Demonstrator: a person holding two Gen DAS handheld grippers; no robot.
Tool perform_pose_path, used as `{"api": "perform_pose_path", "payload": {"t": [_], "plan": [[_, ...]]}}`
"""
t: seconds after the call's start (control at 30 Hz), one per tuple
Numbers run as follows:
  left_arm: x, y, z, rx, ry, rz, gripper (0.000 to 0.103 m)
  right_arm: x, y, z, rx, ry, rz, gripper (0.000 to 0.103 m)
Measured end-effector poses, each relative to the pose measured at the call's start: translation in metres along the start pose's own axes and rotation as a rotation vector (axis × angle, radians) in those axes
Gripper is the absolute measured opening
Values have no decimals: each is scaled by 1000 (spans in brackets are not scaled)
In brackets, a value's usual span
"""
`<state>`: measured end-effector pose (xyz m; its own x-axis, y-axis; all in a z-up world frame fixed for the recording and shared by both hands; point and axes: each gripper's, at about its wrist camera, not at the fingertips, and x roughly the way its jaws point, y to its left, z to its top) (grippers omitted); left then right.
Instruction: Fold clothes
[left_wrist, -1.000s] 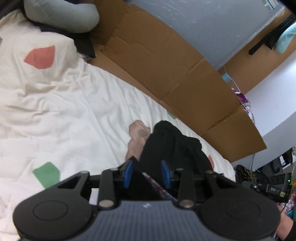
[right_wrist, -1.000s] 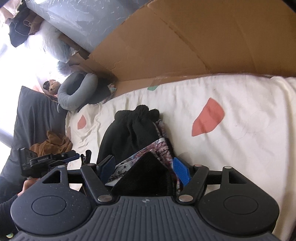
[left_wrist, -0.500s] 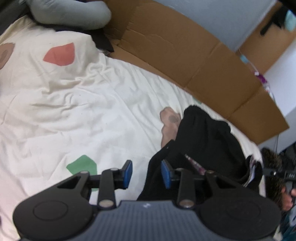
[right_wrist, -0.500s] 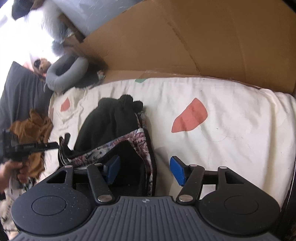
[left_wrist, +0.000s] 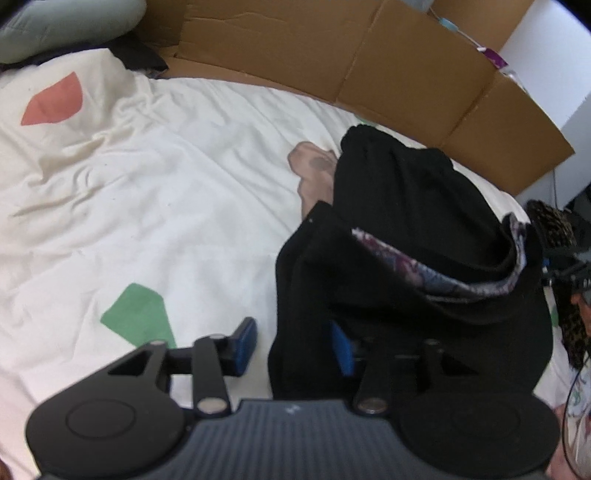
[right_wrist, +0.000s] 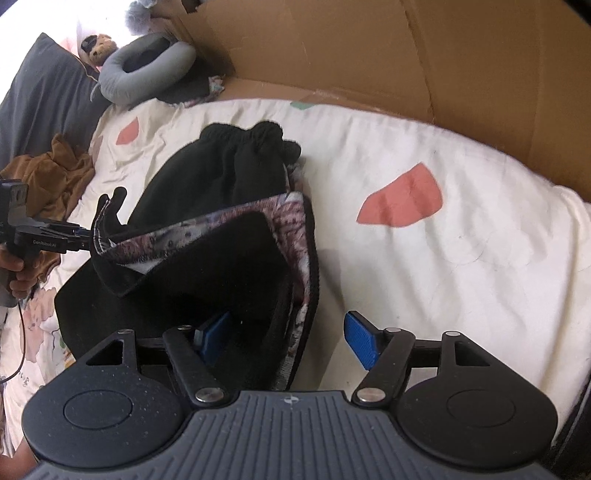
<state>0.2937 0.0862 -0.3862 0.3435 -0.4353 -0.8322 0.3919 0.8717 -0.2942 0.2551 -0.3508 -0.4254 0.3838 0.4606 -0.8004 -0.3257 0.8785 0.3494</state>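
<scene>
The left gripper was opening, its fingers spread astride the near edge of the black garment with the pads no longer pressing the cloth. The right gripper was opening too, one pad tucked behind the garment's near fold and the other standing clear over bare sheet, so neither held it. The black garment, showing a patterned lining along its turned-over edge, lay as a loose bundle near the middle of the bed, short of the cardboard along the far edge. It looked doubled over at least once; tidying remained, and a brown garment by the left edge appeared still unfolded.
</scene>
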Motion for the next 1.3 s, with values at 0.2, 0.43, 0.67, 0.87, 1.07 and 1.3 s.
{"api": "perform_pose_path", "payload": {"t": [0.2, 0.43, 0.67, 0.87, 1.07, 1.3], "plan": [[13, -3, 8, -17, -23, -21, 55, 10, 8, 4, -29, -3, -3, 73], [20, 0, 16, -60, -47, -47, 56, 10, -6, 18, 53, -69, -22, 73], [25, 5, 24, -101, -83, -60, 53, 11, -24, 24, 132, -91, -22, 68], [19, 4, 27, -88, -104, -57, 43, 2, -23, 25, 132, -109, -31, 60], [11, 6, 27, -94, -121, -44, 32, -19, -26, 24, 144, -173, -58, 59], [13, 6, 29, -108, -119, -39, 32, -12, -21, 27, 154, -153, -2, 34]]}}
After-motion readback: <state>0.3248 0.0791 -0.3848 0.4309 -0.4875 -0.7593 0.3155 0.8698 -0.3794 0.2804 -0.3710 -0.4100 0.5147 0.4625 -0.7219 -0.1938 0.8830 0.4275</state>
